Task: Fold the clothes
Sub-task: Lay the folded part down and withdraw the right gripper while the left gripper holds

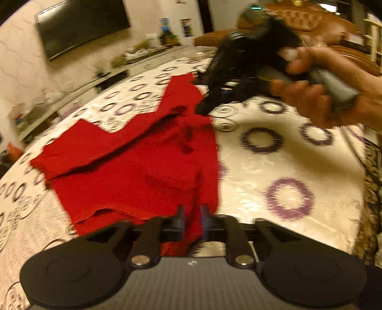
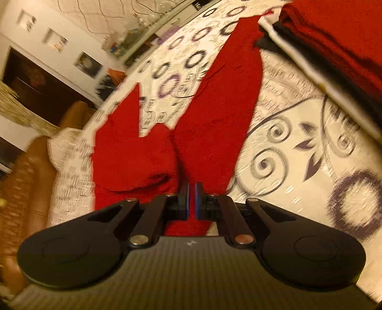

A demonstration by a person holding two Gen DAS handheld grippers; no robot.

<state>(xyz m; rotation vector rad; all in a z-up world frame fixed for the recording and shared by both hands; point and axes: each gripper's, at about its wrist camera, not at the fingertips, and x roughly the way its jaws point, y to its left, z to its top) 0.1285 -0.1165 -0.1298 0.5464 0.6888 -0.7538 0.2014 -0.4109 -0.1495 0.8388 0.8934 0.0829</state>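
A red knitted garment (image 1: 133, 167) lies spread and partly doubled over on a cream cloth with purple and black rings (image 1: 286, 155). At the bottom of the left wrist view, my left gripper (image 1: 193, 214) is shut on the garment's near edge, with red knit bunched between its fingers. A hand (image 1: 322, 95) holds my right gripper (image 1: 203, 109), whose tips meet the garment's far right edge. In the right wrist view, the right gripper (image 2: 192, 200) has its jaws almost together on the red garment (image 2: 214, 107), which stretches away in two long strips. Both views are motion-blurred.
A dark television (image 1: 81, 26) hangs on the far wall above a low cluttered cabinet (image 1: 71, 90). A brown leather sofa (image 1: 310, 21) stands beyond the covered surface (image 2: 298, 143). A blurred red shape with a dark and white band (image 2: 334, 35) fills the top right corner.
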